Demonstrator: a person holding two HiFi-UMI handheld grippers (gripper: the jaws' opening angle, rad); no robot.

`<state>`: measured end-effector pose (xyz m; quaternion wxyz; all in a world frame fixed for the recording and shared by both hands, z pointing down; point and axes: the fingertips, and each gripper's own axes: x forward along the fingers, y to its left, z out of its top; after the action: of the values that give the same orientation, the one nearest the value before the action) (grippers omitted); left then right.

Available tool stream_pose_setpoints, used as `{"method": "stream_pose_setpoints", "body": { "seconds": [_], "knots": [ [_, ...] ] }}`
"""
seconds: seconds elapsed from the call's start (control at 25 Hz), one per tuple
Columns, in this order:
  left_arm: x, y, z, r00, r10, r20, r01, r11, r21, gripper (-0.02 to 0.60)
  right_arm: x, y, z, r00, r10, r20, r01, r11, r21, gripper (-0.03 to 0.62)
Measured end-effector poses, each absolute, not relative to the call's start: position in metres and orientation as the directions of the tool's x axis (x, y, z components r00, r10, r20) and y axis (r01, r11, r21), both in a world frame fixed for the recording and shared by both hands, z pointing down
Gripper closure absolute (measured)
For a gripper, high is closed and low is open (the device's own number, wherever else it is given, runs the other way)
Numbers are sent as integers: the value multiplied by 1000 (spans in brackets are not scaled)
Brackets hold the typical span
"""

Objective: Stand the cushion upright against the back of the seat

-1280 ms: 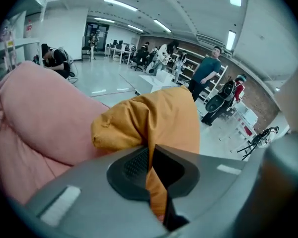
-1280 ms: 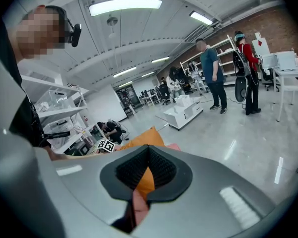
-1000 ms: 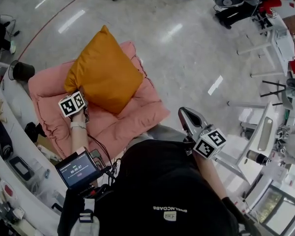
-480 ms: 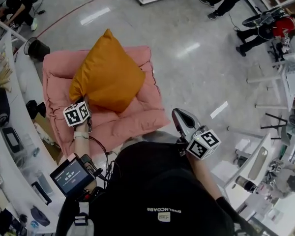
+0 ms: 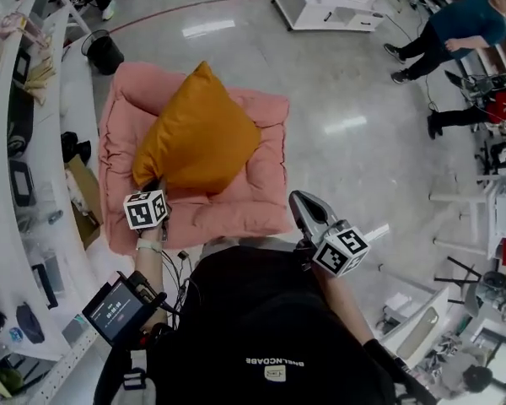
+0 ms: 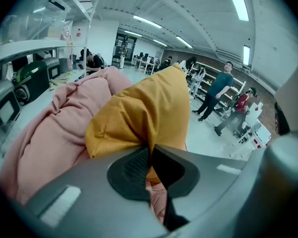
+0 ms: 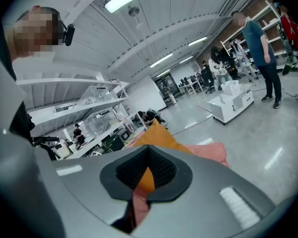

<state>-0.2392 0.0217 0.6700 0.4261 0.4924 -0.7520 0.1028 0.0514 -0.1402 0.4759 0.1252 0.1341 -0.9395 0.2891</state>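
1. Since a second ago our view has swung round, so the pink seat (image 5: 261, 201) lies squarer ahead. Left gripper (image 5: 155, 186) has travelled with the cushion's lower corner, and right gripper (image 5: 299, 202) has drifted nearer the seat's front right corner.
2. Left gripper is clamped on the lower corner of the orange cushion (image 5: 198, 137), with fabric pinched between its jaws. Right gripper is closed with nothing in it, held just off the seat's front right corner.
3. Cushion stands on its point mid-seat, with its top corner reaching the seat's back roll. It looks tilted toward the back.
4. We judge the raising largely done. Left to do: settle the cushion against the seat's back, let go, and see that it stays up.
5. Left of the seat it is tight. A white counter (image 5: 78, 142) runs alongside, and a cardboard box (image 5: 84, 213) is wedged between counter and seat.
6. A black bin (image 5: 105, 53) stands past the seat's back left corner.
7. Right of the seat and beyond its back lies open grey floor (image 5: 363, 167). We see room to bring the right gripper in from that side.
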Motion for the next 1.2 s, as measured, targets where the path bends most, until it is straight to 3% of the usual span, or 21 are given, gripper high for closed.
{"method": "stream_pose_setpoints", "body": {
  "seconds": [0.48, 0.76, 1.0, 1.08, 1.2],
  "knots": [
    [-206, 91, 658, -258, -610, 749, -692, 658, 298, 554, 26, -131, 475, -957, 17, 290, -151, 825, -545, 588],
    [-159, 152, 659, -299, -624, 722, -656, 684, 319, 554, 21, -63, 496, -945, 147, 293, -36, 841, -540, 586],
    [-135, 169, 661, -299, -627, 720, -630, 696, 344, 554, -52, -63, 500, -927, 205, 313, 44, 890, -454, 585],
    [-131, 170, 660, -295, -629, 720, -624, 697, 353, 554, -89, -72, 497, -922, 219, 319, 65, 900, -431, 465],
    [-135, 177, 656, -281, -637, 718, -621, 691, 370, 554, -148, -70, 495, -903, 237, 357, 89, 919, -385, 405]
  ]
}}
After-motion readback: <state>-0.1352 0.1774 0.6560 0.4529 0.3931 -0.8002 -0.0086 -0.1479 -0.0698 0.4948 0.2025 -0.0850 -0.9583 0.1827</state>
